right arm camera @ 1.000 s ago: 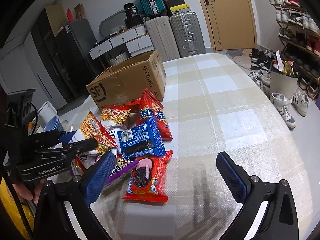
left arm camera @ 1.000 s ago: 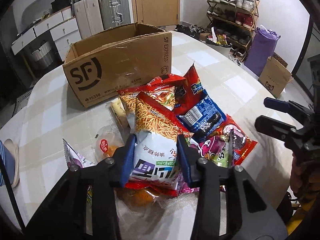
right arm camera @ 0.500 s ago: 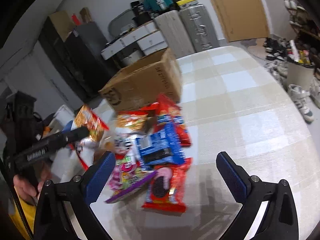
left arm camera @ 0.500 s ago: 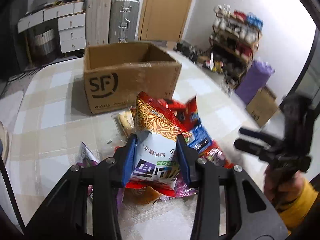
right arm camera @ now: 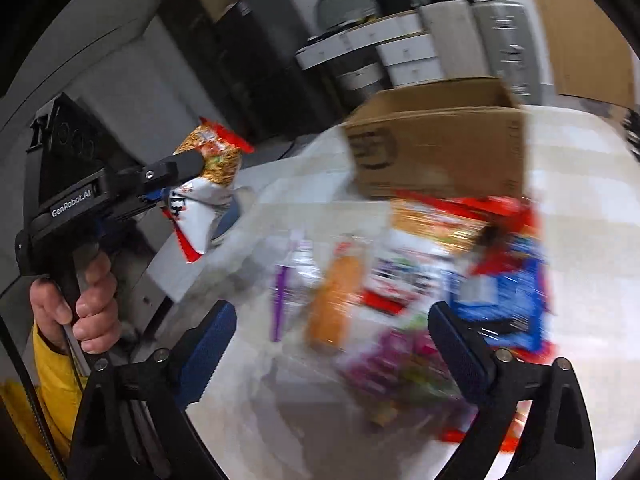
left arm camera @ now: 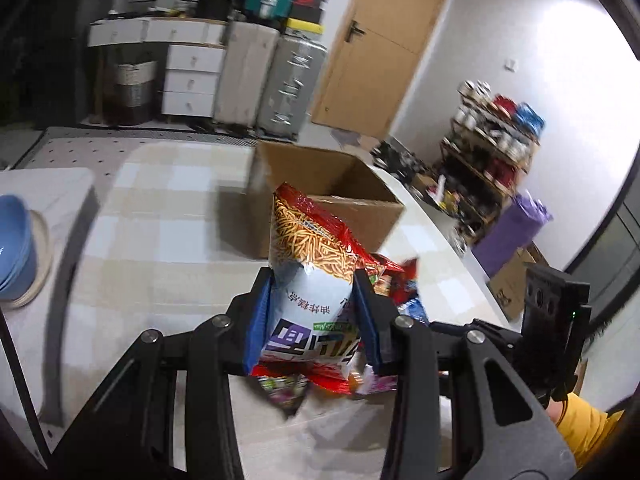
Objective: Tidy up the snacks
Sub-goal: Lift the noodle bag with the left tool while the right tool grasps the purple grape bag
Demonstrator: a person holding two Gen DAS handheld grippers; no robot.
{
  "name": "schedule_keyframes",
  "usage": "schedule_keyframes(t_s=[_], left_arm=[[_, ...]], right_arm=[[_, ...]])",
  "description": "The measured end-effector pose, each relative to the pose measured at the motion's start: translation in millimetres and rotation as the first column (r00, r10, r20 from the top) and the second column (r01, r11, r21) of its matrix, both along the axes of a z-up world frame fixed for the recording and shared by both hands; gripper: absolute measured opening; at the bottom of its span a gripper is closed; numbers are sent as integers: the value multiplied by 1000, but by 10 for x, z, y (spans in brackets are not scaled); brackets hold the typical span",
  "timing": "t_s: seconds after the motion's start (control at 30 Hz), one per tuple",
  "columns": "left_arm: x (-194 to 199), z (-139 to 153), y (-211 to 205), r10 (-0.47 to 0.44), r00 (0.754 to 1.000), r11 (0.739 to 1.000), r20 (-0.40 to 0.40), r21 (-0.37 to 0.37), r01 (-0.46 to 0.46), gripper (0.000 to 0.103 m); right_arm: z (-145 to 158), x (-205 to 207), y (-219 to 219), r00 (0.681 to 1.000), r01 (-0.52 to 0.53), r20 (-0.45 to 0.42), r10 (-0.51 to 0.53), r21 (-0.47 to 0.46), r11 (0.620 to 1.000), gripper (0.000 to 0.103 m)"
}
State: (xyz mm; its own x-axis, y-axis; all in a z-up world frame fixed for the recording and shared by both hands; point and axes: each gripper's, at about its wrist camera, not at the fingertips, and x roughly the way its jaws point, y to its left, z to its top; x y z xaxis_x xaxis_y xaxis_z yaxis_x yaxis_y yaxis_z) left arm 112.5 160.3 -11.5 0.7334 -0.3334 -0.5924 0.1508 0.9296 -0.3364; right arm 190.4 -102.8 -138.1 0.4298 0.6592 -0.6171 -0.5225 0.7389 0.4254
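Snack bag (left arm camera: 310, 280), glossy foil, red and white with printed noodle sticks, pinched upright in left gripper (left arm camera: 312, 316), raised above table (left arm camera: 160, 256), just short of open corrugated cardboard box (left arm camera: 340, 196). Lower seam hidden behind black fingers. Beside box, remaining snack pile (right arm camera: 420, 280) smeared by motion blur, labels unreadable. Right gripper (right arm camera: 332, 340) spread wide over that pile, blue textured pads (right arm camera: 208, 344) gripping nothing.
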Motion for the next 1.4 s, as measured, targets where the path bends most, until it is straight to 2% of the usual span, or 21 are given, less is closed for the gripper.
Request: schedule_keyframes(t_s=[0.17,0.27,0.33,0.47,0.53,0.57,0.77,0.83,0.93,1.1,1.27,1.4], left_arm=[[-221,73,546,79,997,997,2,-8,-79,36],[-361,122,898,128,992,992,3,-14,-128,36],[-479,110,1121,156,988,988,4,-21,-156,36],[-678,53,1458,195,981,980,2,-32,-194,36],[-759,15,1631,215,977,976,-4,-40,-215,36],[-824,-24,1673,221,975,974,-7,-43,-221,36],[-1005,-189,1891,240,971,969,-22,-60,-241,36],[-1051,-247,1884,243,970,968,-28,-64,-244,36],[-1066,-302,1734,247,968,966,-37,-70,-249,36],[-1107,-334,1628,252,967,965,-45,-68,-254,36],[-1070,-308,1504,244,969,967,-43,-64,-246,36],[-1044,-258,1332,216,976,974,-35,-64,-218,36]], right_arm=[[32,122,631,994,-110,19,112,-80,991,87],[-42,193,993,989,-136,29,143,-178,975,81],[-132,273,1199,983,-177,4,183,-227,958,72],[-342,406,1466,978,-188,13,208,-374,908,69],[-459,470,1523,976,-202,-8,218,-411,889,59],[-522,507,1552,973,-224,-44,226,-412,883,59],[-608,563,1522,970,-242,-78,230,-395,886,54],[-617,532,1524,964,-264,-92,248,-385,885,45],[-620,478,1504,961,-276,-85,263,-364,889,44],[-576,467,1408,964,-263,-105,244,-246,933,43],[-394,425,1187,971,-224,-110,212,-104,969,43],[-156,308,952,980,-191,-59,188,-34,981,43]])
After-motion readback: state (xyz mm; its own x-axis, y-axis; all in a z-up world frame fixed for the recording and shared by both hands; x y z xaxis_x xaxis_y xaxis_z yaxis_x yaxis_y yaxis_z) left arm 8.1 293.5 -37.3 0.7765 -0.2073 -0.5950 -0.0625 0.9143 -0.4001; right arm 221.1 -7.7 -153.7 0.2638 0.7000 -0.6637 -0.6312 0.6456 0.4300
